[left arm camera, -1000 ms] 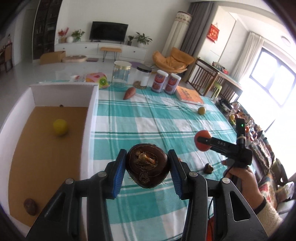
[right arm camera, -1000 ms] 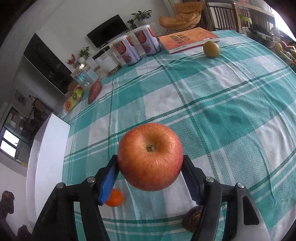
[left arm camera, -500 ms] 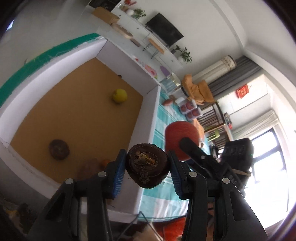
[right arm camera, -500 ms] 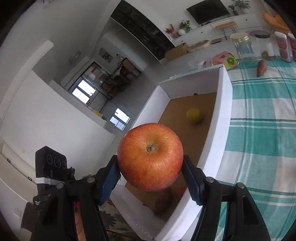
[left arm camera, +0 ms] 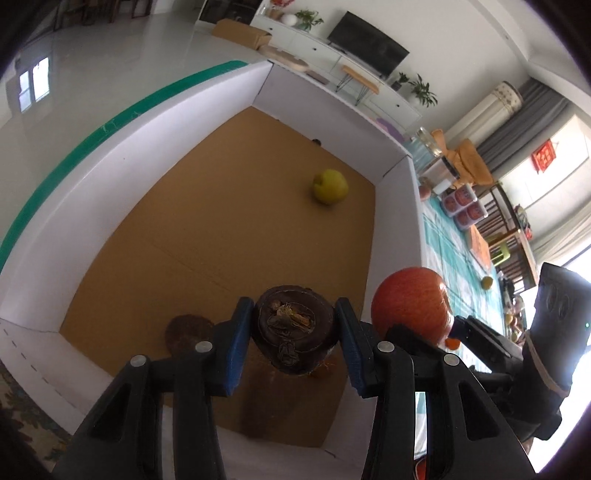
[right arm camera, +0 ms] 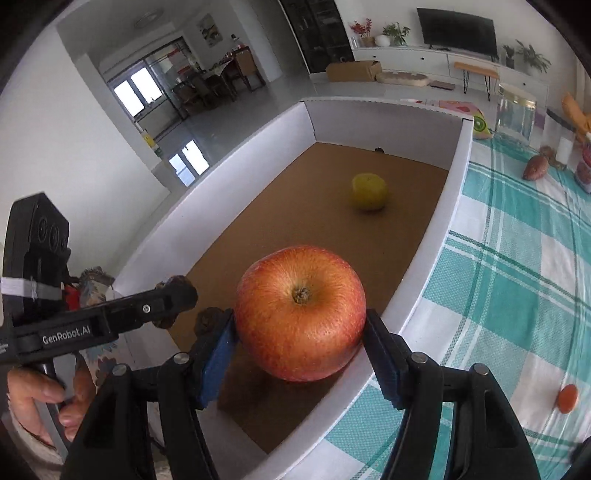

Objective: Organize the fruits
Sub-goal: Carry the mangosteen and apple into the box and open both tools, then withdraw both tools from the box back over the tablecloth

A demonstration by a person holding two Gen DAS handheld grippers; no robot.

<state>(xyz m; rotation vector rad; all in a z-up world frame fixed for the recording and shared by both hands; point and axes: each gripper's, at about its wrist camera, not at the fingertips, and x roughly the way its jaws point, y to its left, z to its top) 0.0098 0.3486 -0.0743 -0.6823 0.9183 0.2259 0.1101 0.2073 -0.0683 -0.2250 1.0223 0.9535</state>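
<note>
Beyond the table you have a living room: black television (right arm camera: pixel 456 26) on the far wall, above a long white cabinet (right arm camera: pixel 443 61). Potted plants (right arm camera: pixel 395 33) and red flowers (right arm camera: pixel 360 27) stand on the cabinet. On the floor before it, a cardboard carton (right arm camera: pixel 352 71) and a small bench with an orange top (right arm camera: pixel 476 70). On your teal checked tablecloth (right arm camera: pixel 517 266): a clear glass jar (right arm camera: pixel 515 110) with a pale lid, red-labelled cans (left arm camera: pixel 463 205), an orange book (left arm camera: pixel 480 245). An orange armchair (left arm camera: pixel 467 162) sits behind the jar. Grey curtains (left arm camera: pixel 532 122) hang by a red wall ornament (left arm camera: pixel 545 158). Dark doorway and bright windows (right arm camera: pixel 136 96) at far left.
</note>
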